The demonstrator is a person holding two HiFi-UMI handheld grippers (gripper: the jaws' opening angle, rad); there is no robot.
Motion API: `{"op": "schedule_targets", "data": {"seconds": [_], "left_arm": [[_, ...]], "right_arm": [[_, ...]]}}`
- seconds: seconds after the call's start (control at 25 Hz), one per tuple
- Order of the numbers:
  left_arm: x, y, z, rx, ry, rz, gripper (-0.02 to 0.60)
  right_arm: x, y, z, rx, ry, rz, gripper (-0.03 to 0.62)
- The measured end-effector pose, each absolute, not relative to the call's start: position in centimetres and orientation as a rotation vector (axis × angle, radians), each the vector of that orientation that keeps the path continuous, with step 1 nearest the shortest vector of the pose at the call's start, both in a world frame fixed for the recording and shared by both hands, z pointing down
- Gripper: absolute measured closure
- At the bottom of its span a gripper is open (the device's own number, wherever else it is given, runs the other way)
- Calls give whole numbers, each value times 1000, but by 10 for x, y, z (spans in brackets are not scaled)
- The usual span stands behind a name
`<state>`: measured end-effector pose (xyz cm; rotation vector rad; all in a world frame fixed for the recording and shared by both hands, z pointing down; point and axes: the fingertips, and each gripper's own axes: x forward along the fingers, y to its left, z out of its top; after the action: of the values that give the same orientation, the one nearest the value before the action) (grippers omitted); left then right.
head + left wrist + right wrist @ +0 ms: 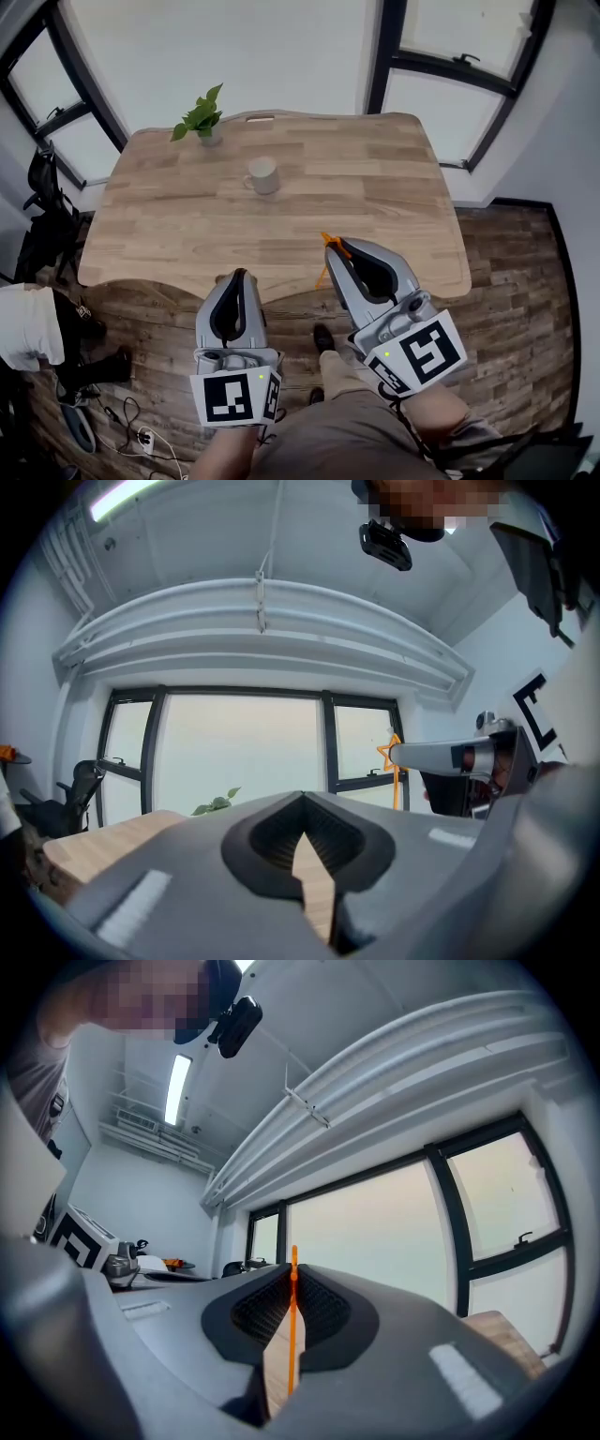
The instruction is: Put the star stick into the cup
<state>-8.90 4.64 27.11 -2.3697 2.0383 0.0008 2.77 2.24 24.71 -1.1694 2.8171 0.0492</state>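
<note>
A pale cup (263,175) stands on the wooden table (375,187), a little behind its middle. My right gripper (330,244) hovers over the table's near edge, shut on the thin orange star stick (334,247). In the right gripper view the stick (293,1326) runs upright between the closed jaws of the gripper (291,1269). From the left gripper view the star end (387,754) pokes up beside the right gripper's tip (441,756). My left gripper (240,274) hangs to the left, just off the table's front edge, shut with nothing in it (302,797).
A small potted plant (202,117) stands at the table's back left, left of the cup. Windows with dark frames (394,47) line the wall behind. Bags and cables (56,309) lie on the wooden floor at the left.
</note>
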Motion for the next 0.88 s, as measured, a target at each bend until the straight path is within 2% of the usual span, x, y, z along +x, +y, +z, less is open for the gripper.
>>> {"op": "schedule_targets", "data": {"seconds": [0.4, 0.88], "left_arm": [[-98, -57, 279, -2339, 2096, -60, 581], [-104, -125, 263, -2256, 2136, -67, 581]], "right_arm": [[8, -92, 255, -1085, 2868, -9, 548], [-12, -175, 236, -944, 2864, 24, 548]]}}
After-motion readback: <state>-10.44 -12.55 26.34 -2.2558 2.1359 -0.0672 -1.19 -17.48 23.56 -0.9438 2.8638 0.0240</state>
